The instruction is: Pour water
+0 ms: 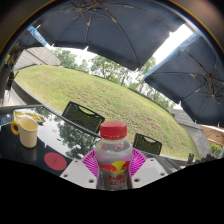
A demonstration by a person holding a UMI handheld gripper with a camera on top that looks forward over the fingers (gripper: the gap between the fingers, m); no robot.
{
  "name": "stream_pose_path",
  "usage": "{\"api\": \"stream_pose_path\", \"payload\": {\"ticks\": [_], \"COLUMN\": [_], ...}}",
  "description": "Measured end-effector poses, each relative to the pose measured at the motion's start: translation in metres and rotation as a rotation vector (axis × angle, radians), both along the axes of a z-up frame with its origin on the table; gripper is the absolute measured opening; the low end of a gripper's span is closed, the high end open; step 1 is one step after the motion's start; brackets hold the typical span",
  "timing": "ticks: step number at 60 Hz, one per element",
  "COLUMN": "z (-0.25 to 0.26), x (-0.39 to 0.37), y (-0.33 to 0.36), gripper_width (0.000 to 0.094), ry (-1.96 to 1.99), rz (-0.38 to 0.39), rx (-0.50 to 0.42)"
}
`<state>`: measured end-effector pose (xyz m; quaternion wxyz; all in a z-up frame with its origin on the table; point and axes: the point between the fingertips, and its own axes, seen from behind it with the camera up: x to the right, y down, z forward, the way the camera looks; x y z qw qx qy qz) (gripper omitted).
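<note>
Between the tongs (113,166), red-capped bottle (113,153); base hidden; grip unclear.

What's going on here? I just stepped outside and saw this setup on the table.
A person is holding handheld tongs over a glass patio table. A bottle with a red cap stands between the two fingers, whose pink pads flank it closely; whether they actually press on it can't be told. To the side sits a cup, and a red lid lies on the glass nearer the tongs. The bottle is upright, so no pouring is under way yet.
</note>
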<state>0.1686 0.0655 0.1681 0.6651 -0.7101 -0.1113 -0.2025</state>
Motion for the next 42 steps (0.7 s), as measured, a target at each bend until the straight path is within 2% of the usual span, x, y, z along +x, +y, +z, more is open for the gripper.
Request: {"api": "stream_pose_path", "payload": {"ticks": [6, 12, 15, 23, 31, 37, 42], "z": [0.036, 0.05, 0.044, -0.009, -0.025, -0.043, -0.039], "x": [-0.077, -0.163, -0.209, -0.262, -0.253, -0.237, -0.219], "y": [0.041, 0.065, 0.084, 0.109, 0.121, 0.137, 0.14], "gripper_width": [0.0332, 0.0333, 0.0335, 0.0333, 0.0333, 0.0334, 0.0333], "ry": [-0.287, -0.718, -0.94, -1.458, -1.815, -1.887, -1.902], "rz": [0.032, 0.088, 0.109, 0.147, 0.12, 0.123, 0.112], "rx": [0.04, 0.079, 0.107, 0.092, 0.085, 0.02, 0.009]}}
